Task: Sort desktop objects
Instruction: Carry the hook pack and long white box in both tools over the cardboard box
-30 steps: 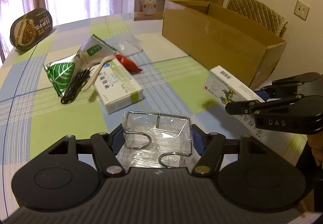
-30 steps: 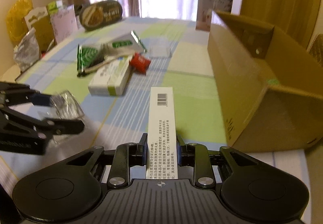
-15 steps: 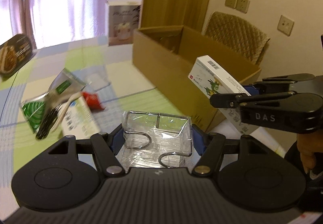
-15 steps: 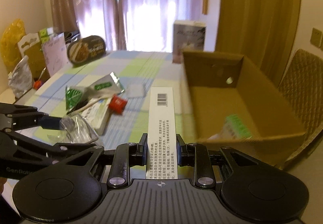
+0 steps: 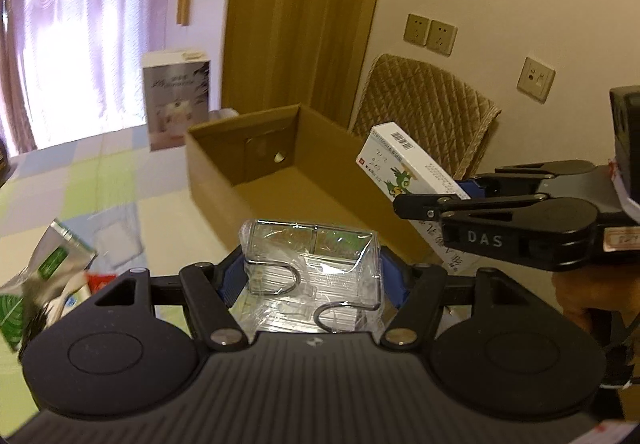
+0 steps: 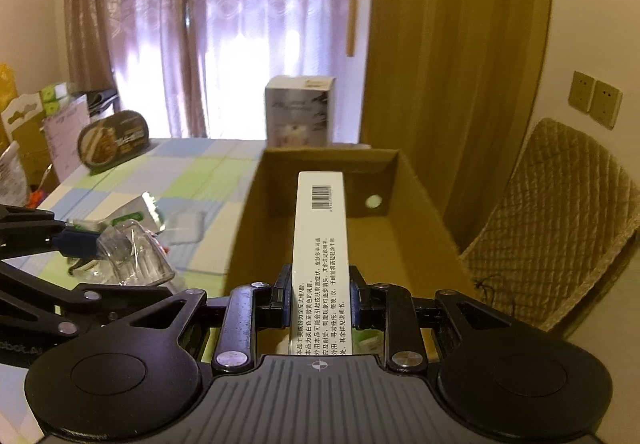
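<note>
Right claw clamped on carton, long axis pointing over box; left claw clamped on pack, beside box.

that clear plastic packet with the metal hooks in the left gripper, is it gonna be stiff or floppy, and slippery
The clear packet looks semi-stiff: it holds a boxy shape between the left gripper's pads, though its crinkled film would probably dent. The glossy wrap suggests it could slip. It is probably light, since it holds only thin wire hooks.
</note>
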